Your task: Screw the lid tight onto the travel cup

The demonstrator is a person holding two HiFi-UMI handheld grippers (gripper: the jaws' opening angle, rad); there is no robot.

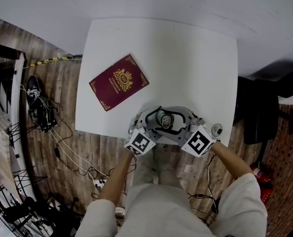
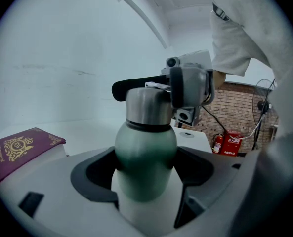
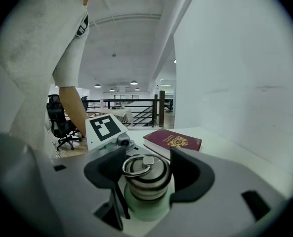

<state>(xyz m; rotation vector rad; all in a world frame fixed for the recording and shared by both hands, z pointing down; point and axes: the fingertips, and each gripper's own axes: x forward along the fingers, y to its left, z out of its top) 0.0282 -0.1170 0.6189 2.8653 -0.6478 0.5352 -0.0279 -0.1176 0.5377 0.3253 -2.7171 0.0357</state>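
Note:
The travel cup [image 1: 164, 119] stands upright near the front edge of the white table [image 1: 195, 58]. Its green body [image 2: 146, 157] sits between the jaws of my left gripper [image 2: 146, 176], which is shut on it low down. The steel lid [image 3: 142, 168] with its ring handle sits on top of the cup. My right gripper [image 3: 146, 180] comes in from the opposite side, shut on the lid with a pad on each side. In the head view the left gripper [image 1: 156, 121] and the right gripper [image 1: 174, 121] meet around the cup.
A maroon book [image 1: 119, 81] with gold print lies on the table left of and behind the cup. A small round metal object [image 1: 216, 130] rests by the table's front right corner. A black chair [image 1: 260, 112] stands to the right, and cables [image 1: 62, 147] trail over the wooden floor.

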